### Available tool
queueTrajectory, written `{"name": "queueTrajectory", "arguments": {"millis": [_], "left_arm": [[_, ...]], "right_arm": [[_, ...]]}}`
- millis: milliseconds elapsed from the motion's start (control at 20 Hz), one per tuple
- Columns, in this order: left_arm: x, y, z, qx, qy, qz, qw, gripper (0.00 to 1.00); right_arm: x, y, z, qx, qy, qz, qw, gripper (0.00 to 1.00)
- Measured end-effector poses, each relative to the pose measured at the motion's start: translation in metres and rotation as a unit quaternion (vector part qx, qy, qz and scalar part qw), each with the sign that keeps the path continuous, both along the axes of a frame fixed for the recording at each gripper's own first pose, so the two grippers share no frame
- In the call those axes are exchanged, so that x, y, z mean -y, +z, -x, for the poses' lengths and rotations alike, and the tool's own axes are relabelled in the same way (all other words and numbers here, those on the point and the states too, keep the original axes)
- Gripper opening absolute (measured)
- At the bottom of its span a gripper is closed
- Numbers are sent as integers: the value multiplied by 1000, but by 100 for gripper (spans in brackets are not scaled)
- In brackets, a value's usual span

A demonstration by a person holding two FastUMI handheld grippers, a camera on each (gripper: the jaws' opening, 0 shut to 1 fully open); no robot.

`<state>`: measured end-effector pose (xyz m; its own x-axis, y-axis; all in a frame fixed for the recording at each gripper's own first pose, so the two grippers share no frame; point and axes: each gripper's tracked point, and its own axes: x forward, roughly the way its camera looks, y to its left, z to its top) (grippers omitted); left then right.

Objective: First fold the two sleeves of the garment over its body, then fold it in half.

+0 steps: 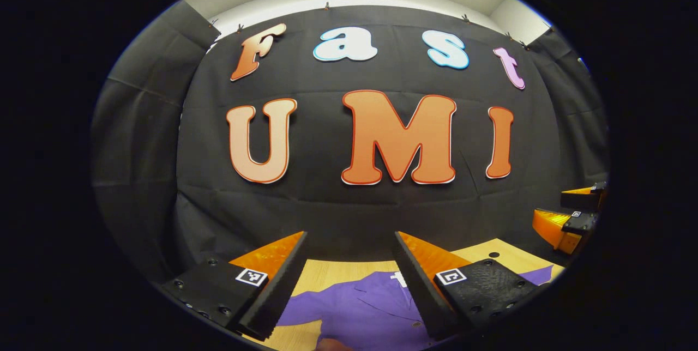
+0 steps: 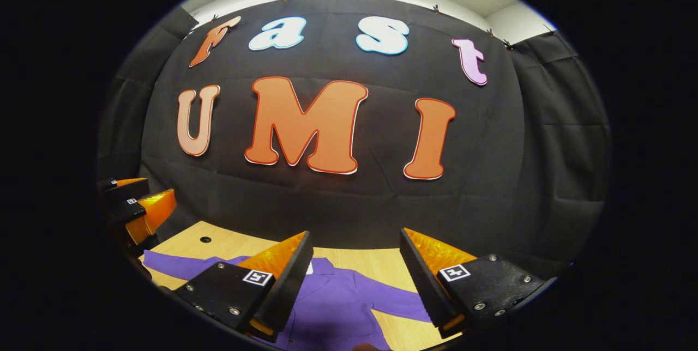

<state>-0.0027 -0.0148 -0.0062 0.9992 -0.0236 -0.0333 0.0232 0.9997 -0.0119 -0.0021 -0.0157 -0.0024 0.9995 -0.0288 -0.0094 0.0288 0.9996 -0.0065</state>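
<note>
Purple garment (image 1: pixel 360 313) lies flat on the wooden table (image 1: pixel 332 272), both sleeves spread out to the sides, unfolded. Left gripper (image 1: pixel 349 285) hangs above the garment, fingers wide apart, holding nothing. Right gripper (image 2: pixel 354 285) hovers above the garment (image 2: pixel 338 307) too, fingers apart and empty, beside the left gripper (image 2: pixel 136 209).

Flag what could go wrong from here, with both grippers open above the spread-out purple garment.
1. The purple garment lies low at each view's edge, under the left gripper and right gripper; a blind descent may miss a sleeve.
2. The right-hand sleeve lies flat on the wooden table; the fingers could scrape wood or pinch two layers.
</note>
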Motion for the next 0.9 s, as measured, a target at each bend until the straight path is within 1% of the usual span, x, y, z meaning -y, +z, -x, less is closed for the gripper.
{"name": "queueTrajectory", "arguments": {"millis": [500, 900], "left_arm": [[2, 6, 4, 7, 0, -4, 1000, 96], [8, 16, 11, 24, -1, -20, 1000, 96]], "right_arm": [[0, 4, -2, 6, 7, 7, 1000, 95], [8, -2, -8, -3, 4, 3, 1000, 95]]}}
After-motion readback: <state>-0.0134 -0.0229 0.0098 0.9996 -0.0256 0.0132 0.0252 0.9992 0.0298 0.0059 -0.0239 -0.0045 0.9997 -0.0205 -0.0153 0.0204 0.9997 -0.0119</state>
